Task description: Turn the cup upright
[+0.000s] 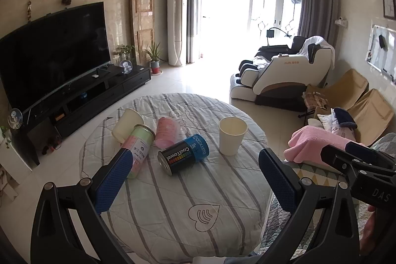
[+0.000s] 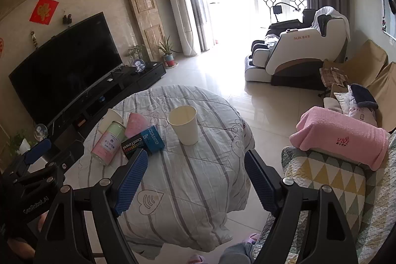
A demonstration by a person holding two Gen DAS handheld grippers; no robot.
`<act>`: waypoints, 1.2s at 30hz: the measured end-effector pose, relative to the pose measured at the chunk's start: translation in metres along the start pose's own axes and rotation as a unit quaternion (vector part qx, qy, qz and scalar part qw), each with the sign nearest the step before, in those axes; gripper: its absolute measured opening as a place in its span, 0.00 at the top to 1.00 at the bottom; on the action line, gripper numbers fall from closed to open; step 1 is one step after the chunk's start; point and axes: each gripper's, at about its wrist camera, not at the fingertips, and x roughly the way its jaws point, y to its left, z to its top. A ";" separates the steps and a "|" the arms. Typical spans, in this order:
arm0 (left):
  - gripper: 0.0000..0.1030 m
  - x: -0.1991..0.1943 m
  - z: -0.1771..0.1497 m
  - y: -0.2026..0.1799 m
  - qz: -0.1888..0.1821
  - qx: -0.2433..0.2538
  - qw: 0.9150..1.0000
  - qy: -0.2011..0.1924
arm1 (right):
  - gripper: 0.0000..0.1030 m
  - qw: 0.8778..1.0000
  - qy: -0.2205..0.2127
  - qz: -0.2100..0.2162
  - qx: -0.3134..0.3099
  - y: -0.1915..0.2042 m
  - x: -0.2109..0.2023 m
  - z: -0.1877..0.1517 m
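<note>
A cream paper cup (image 1: 231, 135) stands upright on the round table's striped cloth (image 1: 222, 194), also in the right wrist view (image 2: 185, 125). A second cream cup (image 1: 127, 124) lies on its side at the table's left, partly behind the cans; it also shows in the right wrist view (image 2: 109, 121). A pink cup (image 1: 166, 132) lies on its side beside it (image 2: 136, 125). My left gripper (image 1: 195, 160) is open and empty above the near table. My right gripper (image 2: 196, 162) is open and empty, a little back from the upright cup.
A green-pink can (image 1: 138, 147) and a blue-black CoolTowel can (image 1: 184, 157) lie on the table. A sofa arm with a pink towel (image 2: 341, 137) stands right. A TV and stand (image 1: 54, 66) stand left. A massage chair (image 2: 304, 51) is far right.
</note>
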 end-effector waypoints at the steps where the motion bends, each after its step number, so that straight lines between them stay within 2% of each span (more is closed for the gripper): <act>1: 0.00 0.000 0.000 0.000 0.000 0.000 1.000 -0.001 | 0.21 1.000 0.000 0.000 0.000 0.000 0.000 0.000; 36: 0.00 0.002 0.005 0.006 0.004 -0.003 1.000 -0.009 | 0.21 1.000 0.000 -0.004 -0.004 0.002 0.004 0.005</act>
